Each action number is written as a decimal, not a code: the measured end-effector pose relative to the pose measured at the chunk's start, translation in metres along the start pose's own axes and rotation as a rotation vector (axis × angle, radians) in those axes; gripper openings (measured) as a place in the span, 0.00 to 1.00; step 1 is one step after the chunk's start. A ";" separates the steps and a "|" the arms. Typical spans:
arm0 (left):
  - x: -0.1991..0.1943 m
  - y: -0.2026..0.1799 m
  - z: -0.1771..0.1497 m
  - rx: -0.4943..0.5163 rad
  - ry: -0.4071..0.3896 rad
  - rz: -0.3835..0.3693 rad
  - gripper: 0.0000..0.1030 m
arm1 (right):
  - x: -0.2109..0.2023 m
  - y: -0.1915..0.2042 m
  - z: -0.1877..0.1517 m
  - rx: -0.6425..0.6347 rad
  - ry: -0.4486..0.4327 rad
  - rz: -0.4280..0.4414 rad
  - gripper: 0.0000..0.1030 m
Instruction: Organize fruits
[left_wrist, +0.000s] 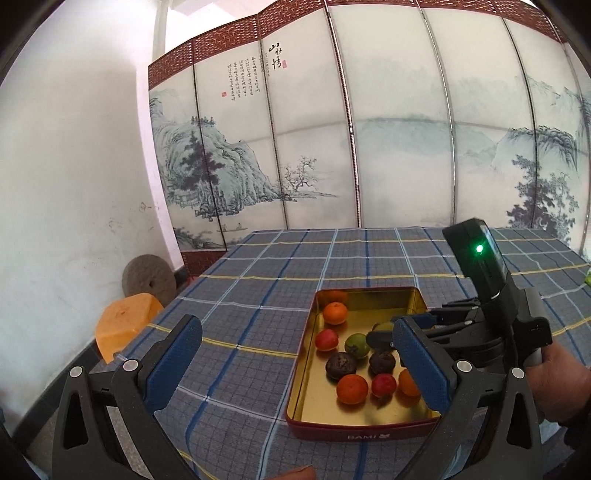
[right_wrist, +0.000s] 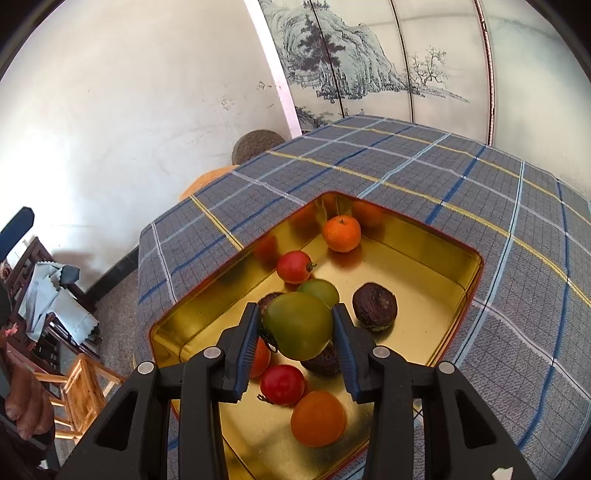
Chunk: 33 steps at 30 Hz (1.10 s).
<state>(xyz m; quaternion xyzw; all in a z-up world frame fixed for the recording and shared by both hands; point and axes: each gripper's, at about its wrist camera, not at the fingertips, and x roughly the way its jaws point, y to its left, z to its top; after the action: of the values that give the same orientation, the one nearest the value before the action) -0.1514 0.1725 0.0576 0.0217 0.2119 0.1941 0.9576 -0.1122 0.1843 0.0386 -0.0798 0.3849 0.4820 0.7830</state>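
Observation:
A gold-lined red tin (left_wrist: 364, 430) (right_wrist: 454, 291) stands on the checked tablecloth and holds several fruits: oranges (left_wrist: 335, 312) (right_wrist: 341, 233), red fruits (left_wrist: 326, 339) (right_wrist: 294, 267), dark wrinkled fruits (left_wrist: 340, 364) (right_wrist: 375, 306) and a green one (left_wrist: 357, 345) (right_wrist: 322, 290). My right gripper (right_wrist: 298, 328) is shut on a green fruit (right_wrist: 298, 325) and holds it above the tin's middle; it also shows in the left wrist view (left_wrist: 384, 334). My left gripper (left_wrist: 295, 363) is open and empty, above the cloth at the tin's left.
The tablecloth (left_wrist: 258, 280) covers the table. A painted folding screen (left_wrist: 369, 129) stands behind it. An orange stool (left_wrist: 123, 325) and a round stone (left_wrist: 149, 275) are on the floor at the left. A wooden chair (right_wrist: 86, 395) stands beside the table.

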 end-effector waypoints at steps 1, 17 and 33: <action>-0.001 -0.001 0.000 0.000 0.000 -0.001 1.00 | -0.003 0.001 0.001 0.000 -0.012 0.004 0.42; -0.016 -0.014 0.007 -0.012 0.039 -0.072 1.00 | -0.121 0.024 -0.020 -0.045 -0.314 -0.165 0.93; -0.028 -0.019 0.009 -0.028 0.054 -0.091 1.00 | -0.158 0.029 -0.044 -0.055 -0.360 -0.199 0.97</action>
<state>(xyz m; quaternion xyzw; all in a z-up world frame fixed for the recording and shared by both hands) -0.1637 0.1446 0.0743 -0.0066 0.2359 0.1540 0.9595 -0.1967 0.0680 0.1226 -0.0517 0.2157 0.4191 0.8804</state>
